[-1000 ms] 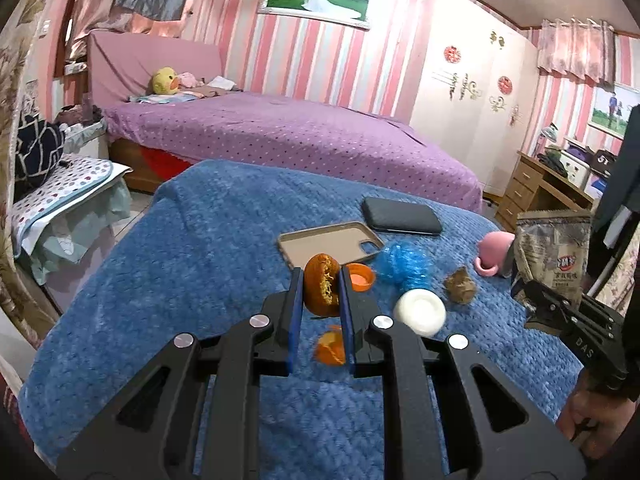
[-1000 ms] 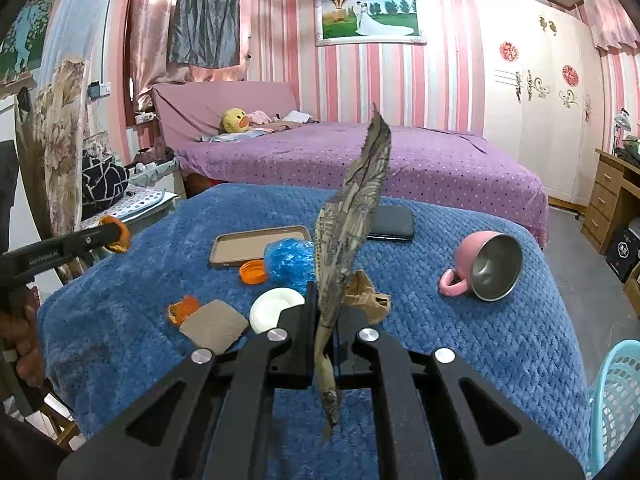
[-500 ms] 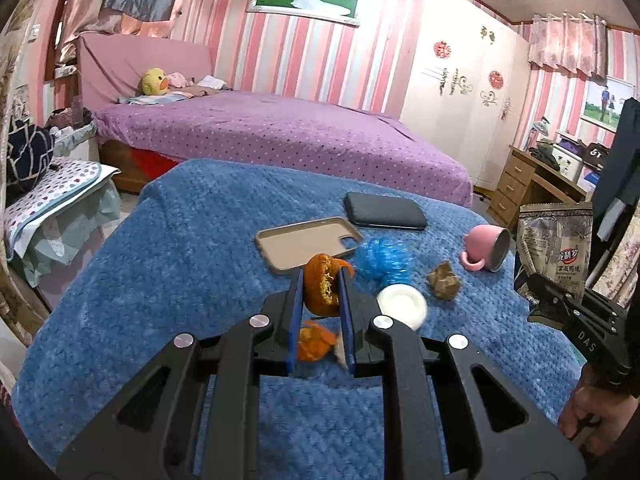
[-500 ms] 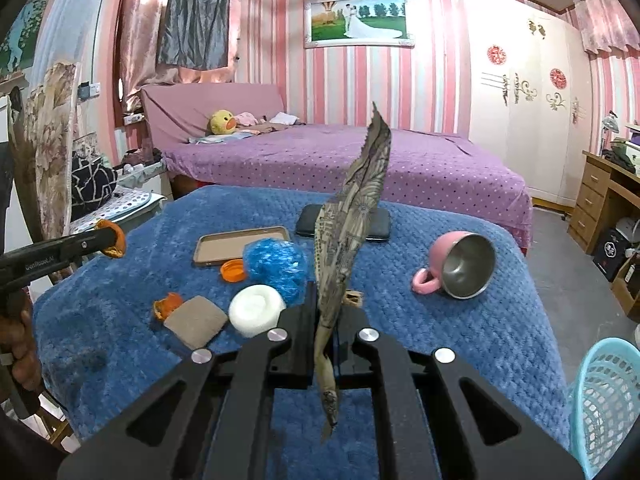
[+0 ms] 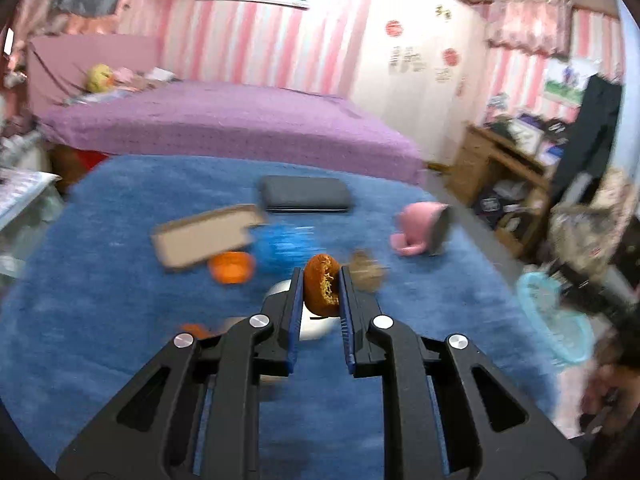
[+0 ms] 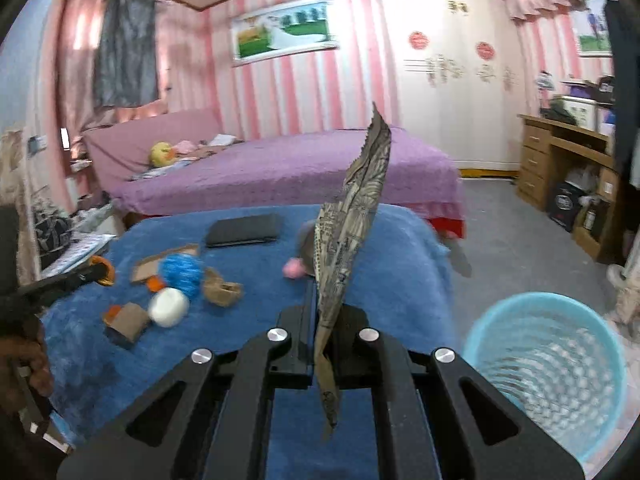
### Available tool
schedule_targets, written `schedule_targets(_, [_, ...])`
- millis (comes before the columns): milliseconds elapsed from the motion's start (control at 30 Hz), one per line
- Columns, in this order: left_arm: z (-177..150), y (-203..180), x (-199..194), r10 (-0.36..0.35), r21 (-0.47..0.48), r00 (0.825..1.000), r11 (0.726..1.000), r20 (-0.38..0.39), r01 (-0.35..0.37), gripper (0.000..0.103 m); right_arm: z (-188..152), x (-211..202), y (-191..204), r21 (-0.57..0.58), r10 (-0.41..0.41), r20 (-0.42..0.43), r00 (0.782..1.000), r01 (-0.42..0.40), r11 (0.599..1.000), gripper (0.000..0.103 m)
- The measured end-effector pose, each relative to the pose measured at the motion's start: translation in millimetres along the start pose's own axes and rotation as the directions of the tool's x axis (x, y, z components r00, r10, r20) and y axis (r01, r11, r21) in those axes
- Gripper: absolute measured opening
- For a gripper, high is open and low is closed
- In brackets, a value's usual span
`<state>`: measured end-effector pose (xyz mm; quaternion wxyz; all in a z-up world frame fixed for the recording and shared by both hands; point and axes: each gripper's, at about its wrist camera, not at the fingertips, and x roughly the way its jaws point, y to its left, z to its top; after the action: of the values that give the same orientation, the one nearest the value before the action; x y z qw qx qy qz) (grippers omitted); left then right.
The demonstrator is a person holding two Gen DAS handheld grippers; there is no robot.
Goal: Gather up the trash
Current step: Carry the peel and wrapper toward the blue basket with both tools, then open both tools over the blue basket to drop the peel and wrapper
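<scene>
Center, left view: left claw (image 5: 322, 292) holds peel (image 5: 321, 290)
Center, right view: right claw (image 6: 325, 316) holds wrapper (image 6: 352, 224)
Lower right: basket (image 6: 548, 364)

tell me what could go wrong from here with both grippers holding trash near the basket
The orange peel is pinched only at its sides by the left gripper, so it might slip out onto the blue blanket. The flat wrapper stands tall in the right gripper and could catch the rim of the blue basket and fall outside.
</scene>
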<state>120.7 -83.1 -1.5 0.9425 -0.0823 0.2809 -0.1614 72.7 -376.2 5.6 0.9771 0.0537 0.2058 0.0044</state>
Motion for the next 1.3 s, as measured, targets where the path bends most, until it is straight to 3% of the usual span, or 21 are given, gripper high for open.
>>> schedule_targets(133, [5.8,-54.4,9.8,-0.087,0.031,0.996,0.996,0.014,0.086,0.016,-7.2,-17.5,-48.7,0.087,-0.071,-0.001,0.997,0.071,0.994,0.006])
schedule_targets(233, [6.5,-95.6,21.0,-0.165,0.04,0.986,0.985,-0.009,0.166,0.016,-15.6,-26.3,-76.4,0.125,-0.098,-0.022,0.995,0.1,0.987,0.006])
schedule_targets(333, [5.8,-145.0,31.4,-0.234,0.06,0.971,0.97,-0.038,0.236,0.016,-19.4,-40.4,-110.3,0.17,-0.179,-0.01,0.984,0.178,0.969,0.006])
schedule_targets(433, [4.7,-189.2,41.2,-0.28,0.086,0.958,0.955,-0.055,0.284,0.016,-25.7,-42.6,-142.6,0.256,-0.192,-0.028,0.981,0.193,0.947,0.006])
schedule_targets(633, [-7.5,-260.9,58.5,-0.329,0.153,0.937,0.926,-0.12,0.345,0.016,-29.2,-44.4,-170.8,0.301,-0.243,-0.04,0.969,0.244,0.922,0.011])
schedule_targets(700, [-11.2,-276.1,64.9,-0.338,0.168,0.931,0.918,-0.134,0.358,0.016,-34.4,-36.6,-179.7,0.321,-0.244,-0.087,0.966,0.259,0.911,0.038])
schedule_targets(733, [-13.3,-283.8,69.1,-0.343,0.174,0.929,0.915,-0.142,0.364,0.016,-36.1,-33.4,-182.6,0.341,-0.26,-0.108,0.96,0.281,0.897,0.074])
schedule_targets(767, [-15.3,-289.2,72.6,-0.346,0.176,0.926,0.913,-0.148,0.369,0.016,-37.4,-33.3,-186.1,0.363,-0.266,-0.112,0.957,0.289,0.886,0.081])
schedule_targets(900, [-28.9,-311.6,89.1,-0.349,0.196,0.916,0.902,-0.197,0.385,0.017,-36.9,-47.2,-194.0,0.39,-0.321,-0.054,0.945,0.316,0.865,0.081])
schedule_targets(1067, [-41.9,-329.6,102.2,-0.36,0.191,0.901,0.893,-0.241,0.408,0.018,-39.4,-62.6,-209.3,0.467,-0.405,-0.027,0.914,0.37,0.803,0.081])
schedule_targets(1133, [-42.0,-341.1,105.5,-0.376,0.193,0.894,0.884,-0.245,0.425,0.028,-39.5,-70.4,-211.8,0.497,-0.449,-0.008,0.893,0.394,0.773,0.081])
schedule_targets(1167, [-40.8,-344.6,105.4,-0.388,0.196,0.89,0.879,-0.239,0.435,0.041,-37.8,-74.5,-213.1,0.515,-0.475,0.008,0.88,0.404,0.756,0.081])
schedule_targets(1200, [-39.7,-350.5,106.5,-0.401,0.203,0.886,0.871,-0.232,0.447,0.066,-39.1,-76.4,-214.3,0.52,-0.483,0.014,0.875,0.406,0.751,0.081])
schedule_targets(1267, [-38.1,-353.3,108.2,-0.375,0.214,0.899,0.881,-0.225,0.421,0.092,-39.0,-72.6,-213.0,0.508,-0.48,0.006,0.877,0.411,0.757,0.08])
schedule_targets(1300, [-35.0,-346.5,107.3,-0.363,0.206,0.909,0.892,-0.206,0.403,0.093,-39.4,-70.3,-212.1,0.5,-0.469,0.001,0.883,0.406,0.765,0.08])
